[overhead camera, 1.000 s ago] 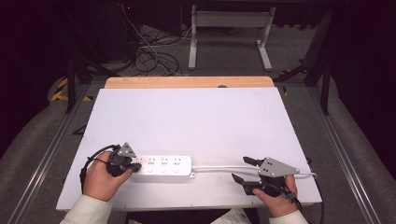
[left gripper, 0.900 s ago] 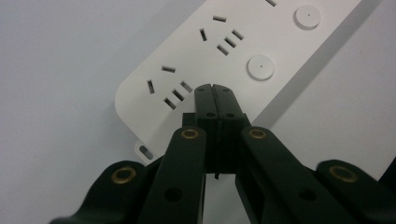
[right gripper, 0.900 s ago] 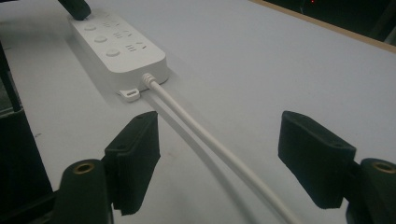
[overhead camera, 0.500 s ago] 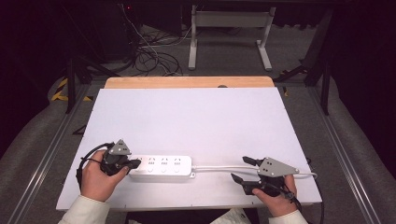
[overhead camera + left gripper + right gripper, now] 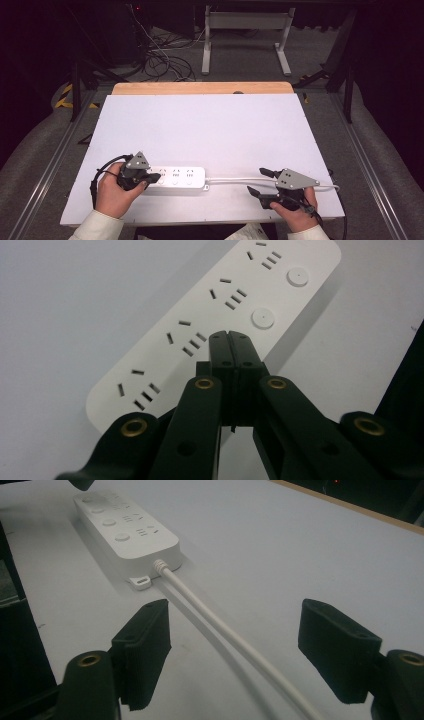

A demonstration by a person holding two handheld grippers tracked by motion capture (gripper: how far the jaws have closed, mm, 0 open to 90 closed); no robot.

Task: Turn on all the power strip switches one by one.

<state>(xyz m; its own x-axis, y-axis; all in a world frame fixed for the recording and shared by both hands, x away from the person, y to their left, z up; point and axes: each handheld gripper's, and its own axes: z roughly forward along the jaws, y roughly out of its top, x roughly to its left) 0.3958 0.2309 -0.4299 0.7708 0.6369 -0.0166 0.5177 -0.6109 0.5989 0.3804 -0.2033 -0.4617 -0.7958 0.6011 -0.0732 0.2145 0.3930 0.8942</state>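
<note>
Here the white power strip (image 5: 176, 177) lies flat near the front edge of the white table (image 5: 210, 125), its long axis running left to right across it, and its cord (image 5: 240, 180) leaves the right end toward the right gripper (image 5: 260, 182). The left gripper (image 5: 153, 176) has its jaws pressed together with nothing between them, tips over the strip's left end by a round button (image 5: 263, 318). The right gripper's jaws stand wide apart, the cord passing between them untouched.
</note>
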